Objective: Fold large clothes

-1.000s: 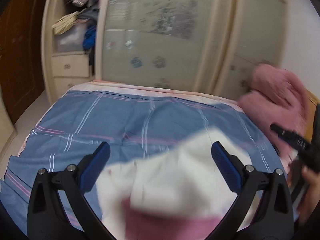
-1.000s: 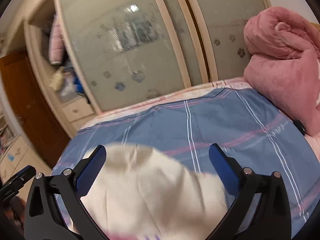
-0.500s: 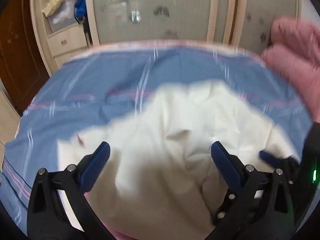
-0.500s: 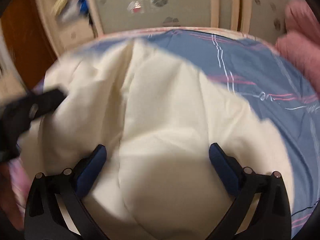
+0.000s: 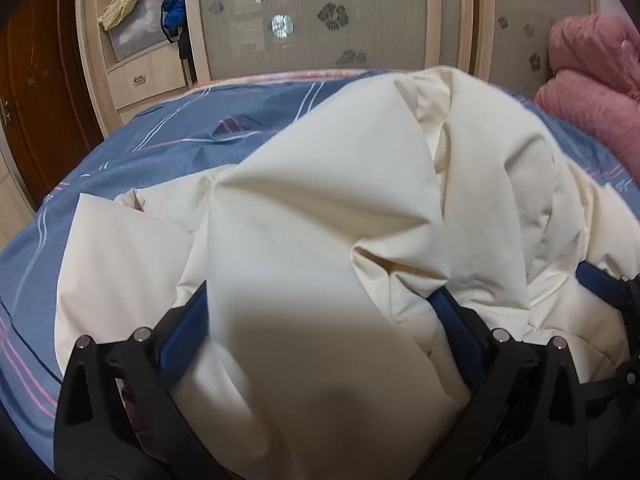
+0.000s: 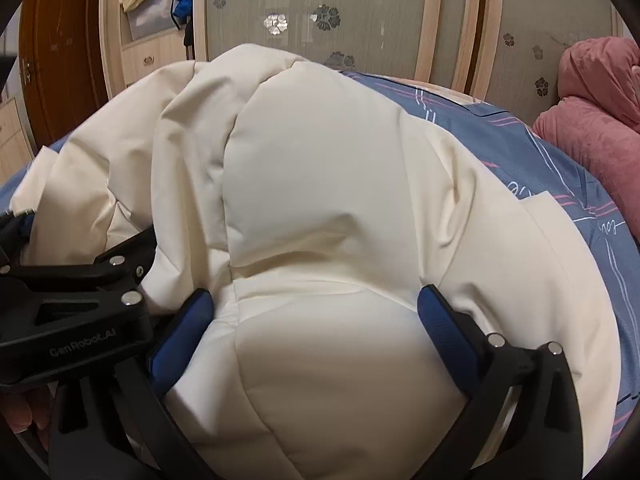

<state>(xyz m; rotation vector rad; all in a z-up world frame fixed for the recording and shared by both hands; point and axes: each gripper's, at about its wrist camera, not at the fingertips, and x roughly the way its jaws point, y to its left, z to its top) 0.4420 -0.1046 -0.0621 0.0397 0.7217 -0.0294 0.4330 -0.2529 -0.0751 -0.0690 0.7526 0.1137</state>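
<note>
- Looking along our left hand-held gripper [image 5: 320, 320], we see its two blue-padded fingers [image 5: 182, 336] spread wide, with a thick fold of the cream puffy coat [image 5: 320, 208] bulging up between them; the fabric covers the fingertips, and the pads are not pressed together on it.
- Our right hand-held gripper [image 6: 312, 320] is spread wide in the same way, a rounded quilted panel of the coat [image 6: 320, 184] filling the gap between its blue pads [image 6: 444, 328].
- We find the coat lying in a crumpled heap on the bed [image 5: 168, 148], which wears a blue sheet with pink and white stripes; the heap takes up most of both views.
- In the right wrist view our left hand-held gripper [image 6: 76, 308] shows at the left edge, just beside the right one and touching the coat; in the left wrist view a blue pad of the right hand-held gripper [image 5: 600, 284] pokes out of the folds at the right edge.
- A pink fluffy blanket [image 6: 592, 120] is bunched at the right side of the bed, apart from the coat.
- Behind the bed stands a wardrobe with flower-patterned sliding doors [image 5: 320, 16] and an open shelf of clothes [image 5: 148, 16].
</note>
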